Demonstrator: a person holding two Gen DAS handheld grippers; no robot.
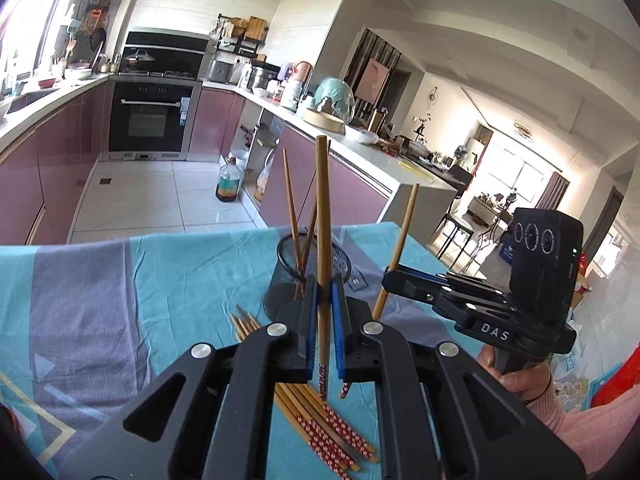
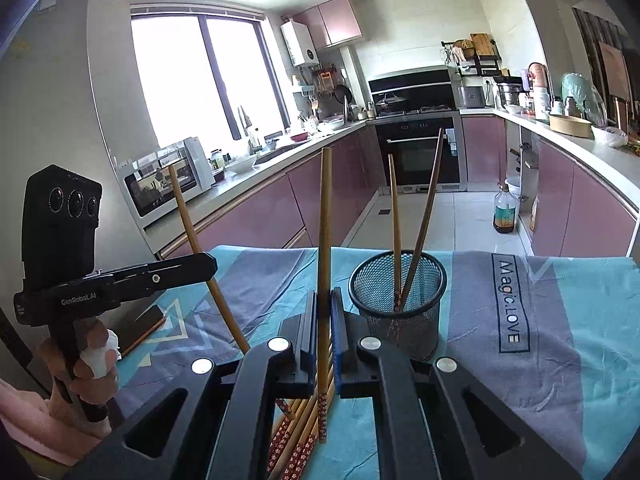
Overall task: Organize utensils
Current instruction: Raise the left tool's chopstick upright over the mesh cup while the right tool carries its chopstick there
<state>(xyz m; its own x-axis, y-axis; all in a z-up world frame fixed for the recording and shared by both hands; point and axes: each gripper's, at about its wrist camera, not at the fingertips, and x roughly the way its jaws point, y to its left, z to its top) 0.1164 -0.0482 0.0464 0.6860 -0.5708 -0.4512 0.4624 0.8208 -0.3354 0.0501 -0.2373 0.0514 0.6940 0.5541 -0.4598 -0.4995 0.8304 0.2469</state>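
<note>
My left gripper (image 1: pixel 323 292) is shut on one wooden chopstick (image 1: pixel 322 216) and holds it upright above the table, just in front of the black mesh cup (image 1: pixel 292 276). My right gripper (image 2: pixel 324 300) is shut on another wooden chopstick (image 2: pixel 324 216), also upright, to the left of the mesh cup (image 2: pixel 396 292). Two chopsticks (image 2: pixel 416 216) stand in the cup. A pile of chopsticks with red patterned ends (image 1: pixel 328 424) lies on the cloth under both grippers; it also shows in the right wrist view (image 2: pixel 296 432). The right gripper appears in the left wrist view (image 1: pixel 390 276), and the left gripper in the right wrist view (image 2: pixel 208 266).
The table carries a teal and grey cloth (image 2: pixel 560 340). A phone (image 2: pixel 140 328) lies on it at the left. Beyond the table's far edge are pink kitchen cabinets (image 2: pixel 260 216), an oven (image 2: pixel 420 156) and an oil bottle (image 2: pixel 505 212) on the floor.
</note>
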